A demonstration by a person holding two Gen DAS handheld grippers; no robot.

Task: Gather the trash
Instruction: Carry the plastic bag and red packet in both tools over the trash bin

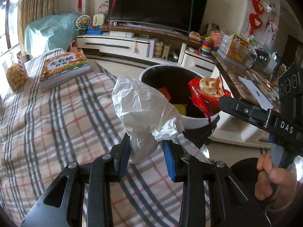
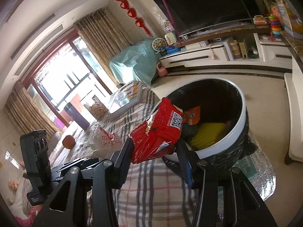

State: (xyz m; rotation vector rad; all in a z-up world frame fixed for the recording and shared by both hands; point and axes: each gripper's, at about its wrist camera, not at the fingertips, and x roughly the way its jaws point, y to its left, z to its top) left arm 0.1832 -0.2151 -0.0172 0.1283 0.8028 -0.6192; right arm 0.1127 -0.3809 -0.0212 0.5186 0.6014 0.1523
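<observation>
Now crumpled white wrapper [image 1: 144, 102] clenched in left claw [image 1: 145, 151], red snack bag [image 2: 159, 132] in right claw [image 2: 155, 151], both beside bin [image 2: 244, 113].

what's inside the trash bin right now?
Inside the trash bin: an orange wrapper and something yellow on a dark liner. The red snack bag in the right gripper covers the near side, so anything beneath it is hidden.
</observation>
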